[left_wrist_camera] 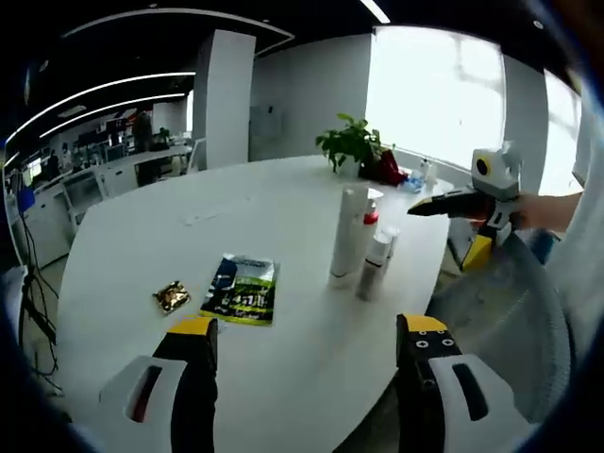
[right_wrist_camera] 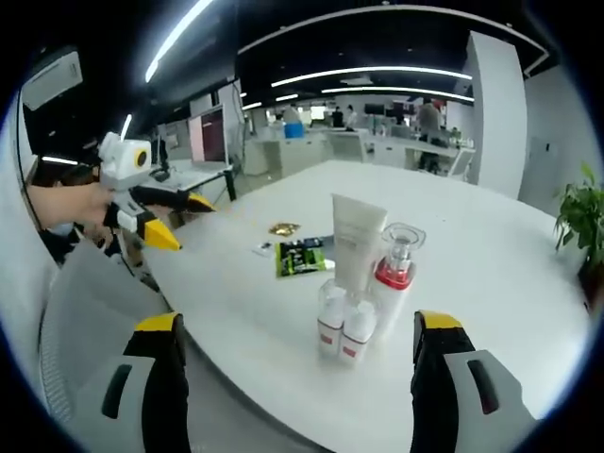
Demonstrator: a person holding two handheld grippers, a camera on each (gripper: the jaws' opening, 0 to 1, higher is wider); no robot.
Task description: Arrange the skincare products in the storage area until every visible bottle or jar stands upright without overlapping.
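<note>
Both grippers, left (left_wrist_camera: 307, 344) and right (right_wrist_camera: 297, 344), hover spread-jawed (nothing held) before the upright bottles (right_wrist_camera: 363, 274).

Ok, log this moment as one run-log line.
left tongs: open, empty | right tongs: open, empty | bottles: upright, clustered on white table | green sachet: flat

A tall white tube (right_wrist_camera: 357, 239), a clear-capped, red-collared bottle (right_wrist_camera: 394, 274) and two small bottles (right_wrist_camera: 344, 329) stand upright, clustered at frame centre on the white table (right_wrist_camera: 491, 274).
</note>
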